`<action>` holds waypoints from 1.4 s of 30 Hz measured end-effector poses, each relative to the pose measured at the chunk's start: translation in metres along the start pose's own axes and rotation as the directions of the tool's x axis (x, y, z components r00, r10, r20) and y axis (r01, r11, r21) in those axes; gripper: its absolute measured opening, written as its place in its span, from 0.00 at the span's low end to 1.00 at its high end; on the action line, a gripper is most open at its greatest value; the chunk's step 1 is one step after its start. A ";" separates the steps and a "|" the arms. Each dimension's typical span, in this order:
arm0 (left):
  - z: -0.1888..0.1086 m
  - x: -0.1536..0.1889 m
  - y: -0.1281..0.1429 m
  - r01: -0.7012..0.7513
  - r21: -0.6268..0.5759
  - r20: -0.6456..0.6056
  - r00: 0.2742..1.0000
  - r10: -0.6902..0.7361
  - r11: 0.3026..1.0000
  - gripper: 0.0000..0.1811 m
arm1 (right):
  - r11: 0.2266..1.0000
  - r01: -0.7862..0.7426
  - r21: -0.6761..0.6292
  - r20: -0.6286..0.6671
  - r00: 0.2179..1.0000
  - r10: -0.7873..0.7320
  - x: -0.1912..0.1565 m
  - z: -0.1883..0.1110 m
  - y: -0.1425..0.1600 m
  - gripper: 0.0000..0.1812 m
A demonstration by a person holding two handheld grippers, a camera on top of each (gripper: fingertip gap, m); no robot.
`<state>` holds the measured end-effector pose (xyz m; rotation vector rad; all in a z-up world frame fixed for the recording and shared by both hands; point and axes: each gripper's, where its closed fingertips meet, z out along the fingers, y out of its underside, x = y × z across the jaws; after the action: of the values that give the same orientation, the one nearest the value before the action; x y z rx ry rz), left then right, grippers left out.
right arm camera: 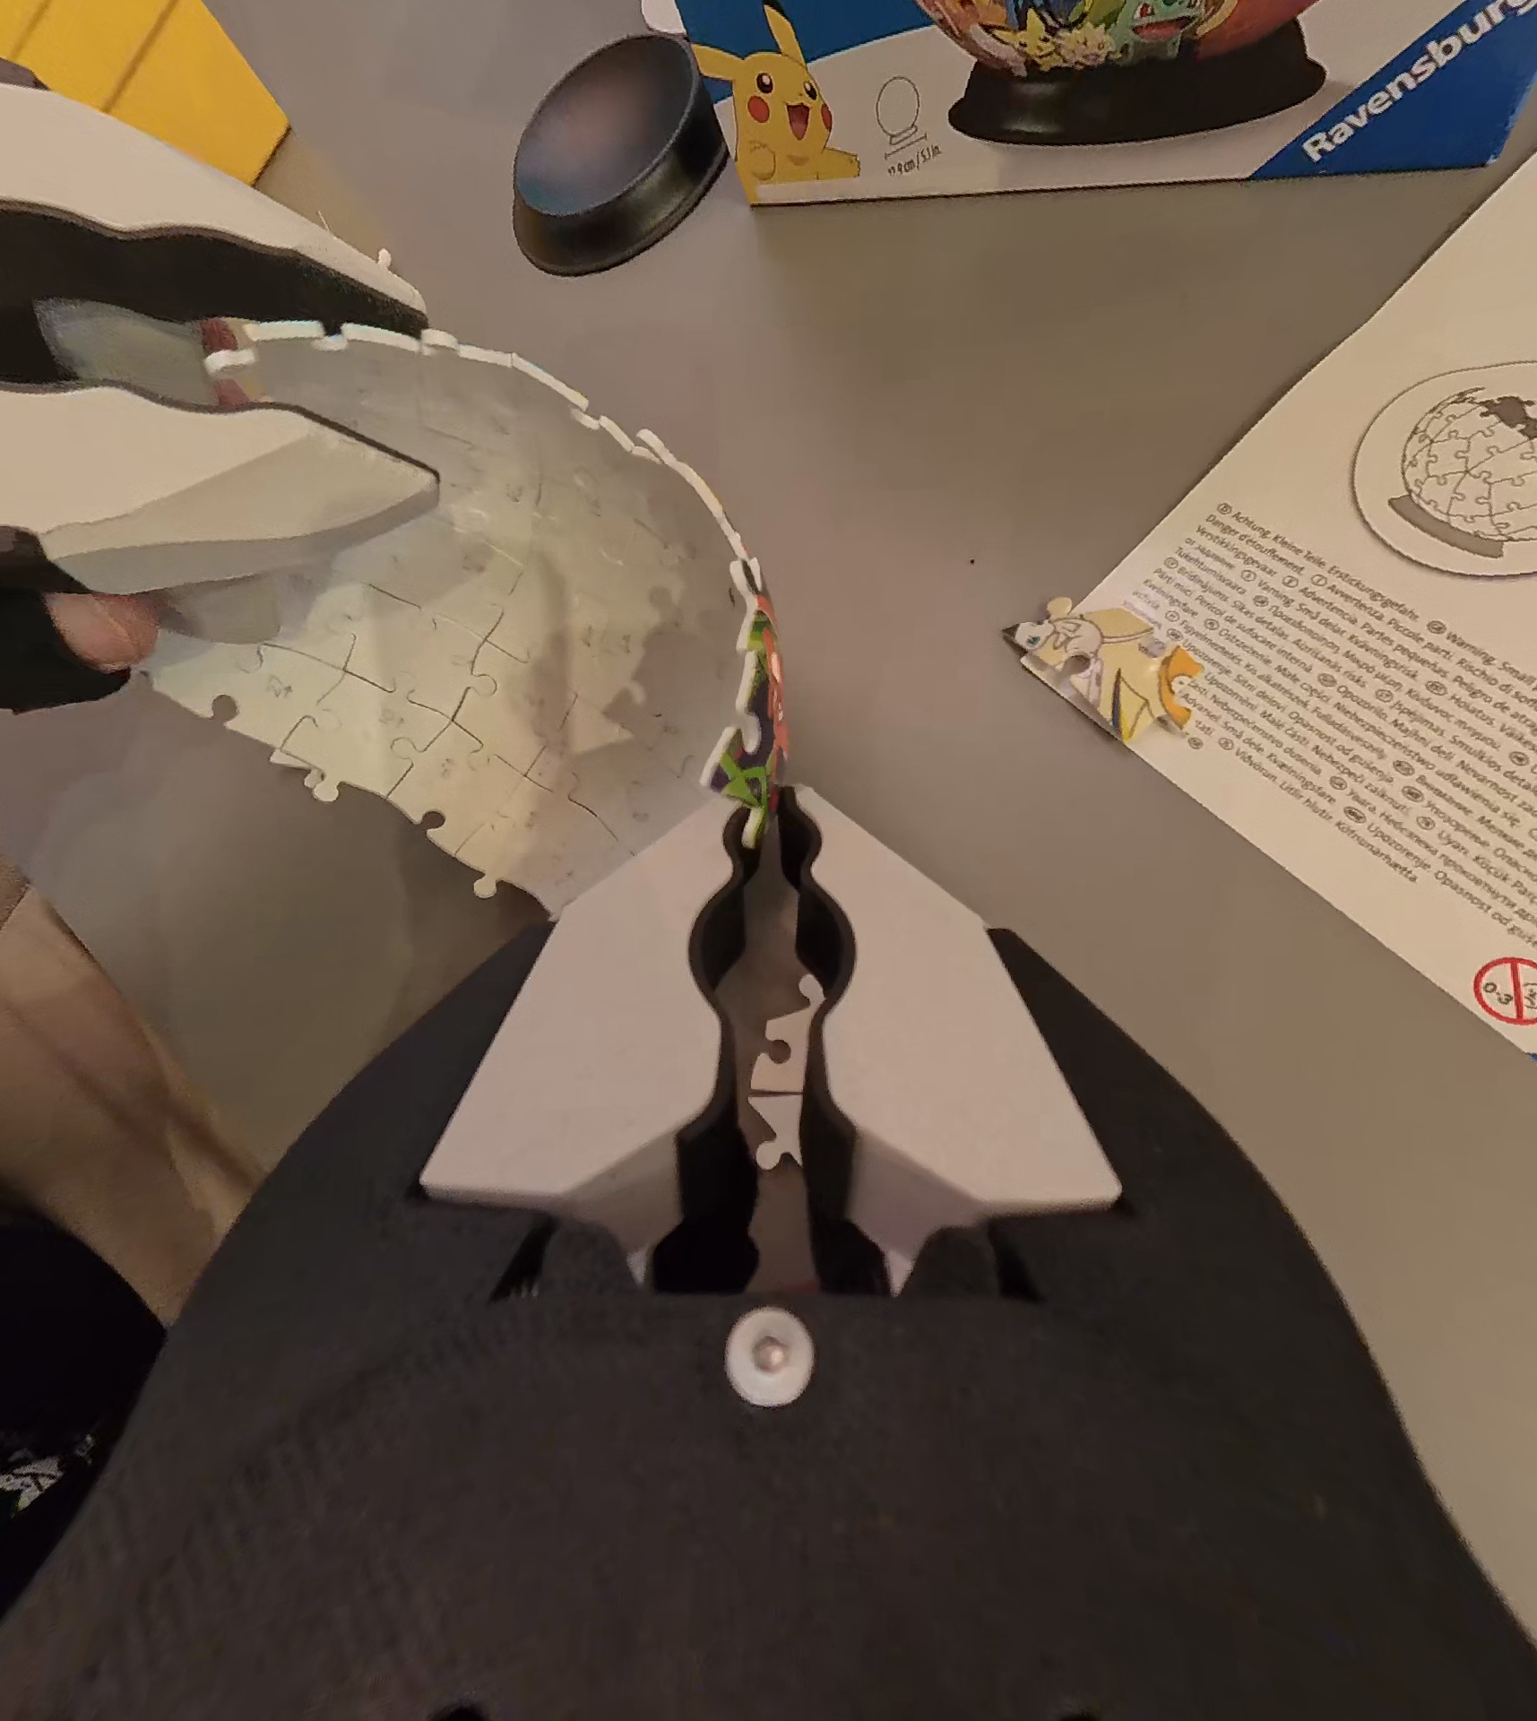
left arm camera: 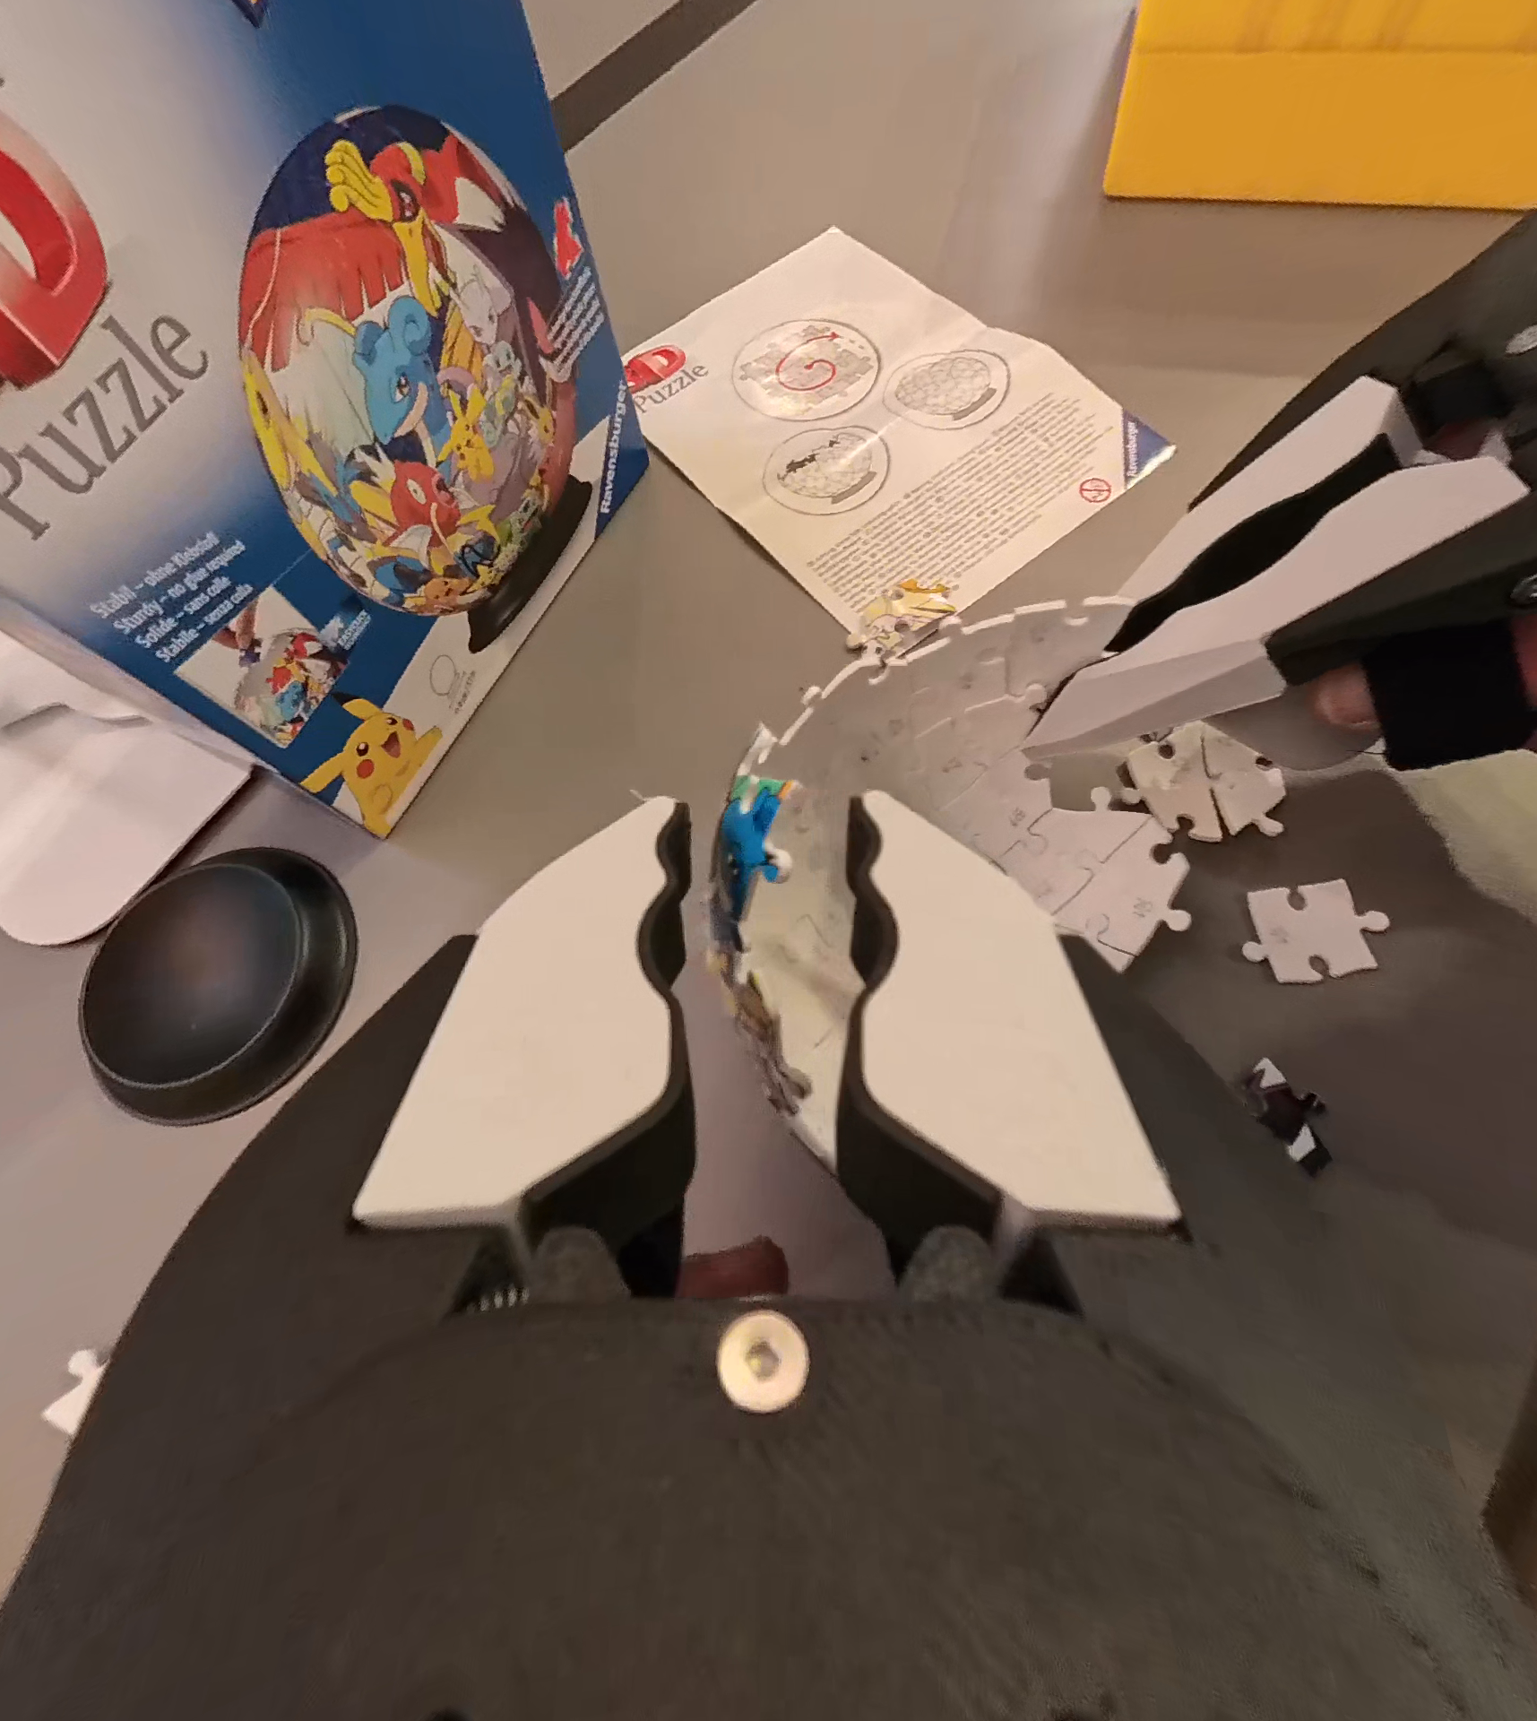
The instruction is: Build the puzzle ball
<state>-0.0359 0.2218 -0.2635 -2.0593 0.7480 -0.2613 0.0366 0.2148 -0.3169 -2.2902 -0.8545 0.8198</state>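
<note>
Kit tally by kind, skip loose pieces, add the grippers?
Puzzle box: 1
Black stand: 1
Instruction sheet: 1
Half-built ball: 1
Grippers: 2, left gripper and right gripper
Total: 6

Two matching handheld grippers. The left gripper [left arm camera: 764, 829] has a black textured body, one silver screw at six o'clock below its fingers, and pale grey angular fingers [left arm camera: 559, 1015] lined with wavy black pads. The right gripper [right arm camera: 769, 819] looks alike. One hand [right arm camera: 29, 643] wears a black fingerless glove.
</note>
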 end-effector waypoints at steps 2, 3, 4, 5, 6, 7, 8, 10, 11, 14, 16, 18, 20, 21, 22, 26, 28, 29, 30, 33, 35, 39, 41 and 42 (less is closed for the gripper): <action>-0.003 -0.001 -0.002 -0.007 -0.005 -0.022 1.000 0.007 1.000 0.21 | 1.000 0.013 0.000 0.001 1.000 -0.013 -0.001 0.000 -0.001 0.01; -0.005 -0.002 -0.002 -0.023 -0.013 -0.028 0.999 0.022 1.000 0.23 | 1.000 0.019 -0.002 -0.001 1.000 -0.019 -0.001 0.000 -0.002 0.01; -0.007 -0.002 -0.004 -0.040 -0.023 -0.036 0.999 0.040 0.999 0.25 | 1.000 0.021 -0.003 0.000 1.000 -0.021 -0.001 0.000 -0.002 0.01; -0.008 -0.003 -0.006 -0.056 -0.030 -0.042 0.998 0.054 0.998 0.27 | 1.000 0.023 -0.004 0.001 1.000 -0.023 -0.002 0.000 -0.003 0.01; -0.010 -0.003 -0.008 -0.073 -0.041 -0.056 0.996 0.070 0.997 0.29 | 1.000 0.026 -0.006 0.001 1.000 -0.026 -0.002 0.001 -0.003 0.01; -0.011 -0.002 -0.010 -0.090 -0.057 -0.075 0.994 0.085 0.994 0.30 | 1.000 0.029 -0.009 0.002 1.000 -0.029 -0.002 0.001 -0.003 0.01; -0.013 0.000 -0.014 -0.111 -0.068 -0.101 0.989 0.104 0.992 0.32 | 0.999 0.035 -0.011 0.002 0.999 -0.035 -0.002 0.001 -0.004 0.01; -0.015 0.005 -0.023 -0.168 -0.086 -0.150 0.977 0.154 0.982 0.34 | 0.999 0.050 -0.013 0.007 0.999 -0.050 -0.003 0.001 -0.005 0.01; -0.014 0.007 -0.026 -0.211 -0.106 -0.175 0.966 0.191 0.972 0.35 | 0.998 0.064 -0.015 0.008 0.998 -0.064 -0.003 0.001 -0.006 0.01; -0.008 0.013 -0.026 -0.342 -0.195 -0.290 0.915 0.279 0.919 0.36 | 0.993 0.116 -0.017 0.017 0.993 -0.116 -0.007 0.002 -0.011 0.01; 0.001 0.017 -0.022 -0.440 -0.239 -0.380 0.863 0.333 0.866 0.35 | 0.990 0.140 -0.024 0.026 0.990 -0.140 -0.009 0.003 -0.014 0.01; 0.009 0.012 -0.008 -0.550 -0.325 -0.449 0.806 0.386 0.769 0.35 | 0.987 0.158 -0.032 0.042 0.987 -0.157 -0.011 0.006 -0.015 0.01; 0.018 0.010 -0.002 -0.607 -0.334 -0.518 0.757 0.398 0.721 0.33 | 0.982 0.184 -0.034 0.044 0.982 -0.183 -0.011 0.008 -0.017 0.01; 0.023 0.012 -0.001 -0.609 -0.327 -0.549 0.745 0.379 0.723 0.30 | 0.980 0.198 -0.033 0.047 0.979 -0.197 -0.012 0.008 -0.019 0.01; 0.029 0.012 0.000 -0.612 -0.327 -0.559 0.740 0.374 0.720 0.29 | 0.977 0.209 -0.031 0.050 0.977 -0.207 -0.012 0.008 -0.020 0.01; 0.037 0.021 0.006 -0.676 -0.273 -0.654 0.653 0.384 0.685 0.23 | 0.974 0.224 -0.032 0.072 0.972 -0.221 -0.012 0.011 -0.021 0.01; 0.039 0.023 0.010 -0.692 -0.276 -0.682 0.630 0.372 0.667 0.22 | 0.973 0.227 -0.028 0.084 0.971 -0.224 -0.013 0.012 -0.022 0.01; 0.041 0.024 0.012 -0.714 -0.264 -0.690 0.609 0.390 0.649 0.20 | 0.972 0.231 -0.029 0.086 0.970 -0.228 -0.013 0.013 -0.022 0.01; 0.042 0.024 0.014 -0.728 -0.269 -0.696 0.599 0.395 0.630 0.18 | 0.971 0.236 -0.031 0.086 0.969 -0.232 -0.012 0.013 -0.023 0.01; 0.049 0.025 0.022 -0.757 -0.266 -0.705 0.575 0.415 0.597 0.12 | 0.971 0.236 -0.029 0.093 0.968 -0.232 -0.012 0.015 -0.023 0.01; 0.052 0.027 0.023 -0.749 -0.265 -0.713 0.576 0.400 0.607 0.09 | 0.970 0.240 -0.029 0.096 0.967 -0.236 -0.012 0.016 -0.022 0.01; 0.053 0.030 0.024 -0.737 -0.256 -0.722 0.576 0.384 0.626 0.04 | 0.969 0.245 -0.038 0.091 0.966 -0.241 -0.010 0.016 -0.020 0.01; 0.052 0.030 0.023 -0.730 -0.251 -0.730 0.574 0.371 0.636 0.03 | 0.966 0.258 -0.032 0.084 0.964 -0.254 -0.007 0.016 -0.021 0.02; 0.052 0.031 0.022 -0.722 -0.251 -0.733 0.577 0.361 0.645 0.03 | 0.963 0.268 -0.027 0.080 0.961 -0.265 -0.007 0.015 -0.022 0.02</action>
<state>0.0026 0.2300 -0.3142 -2.0711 2.0856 -0.4086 0.0137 0.2282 -0.3093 -2.1244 -1.1922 0.7775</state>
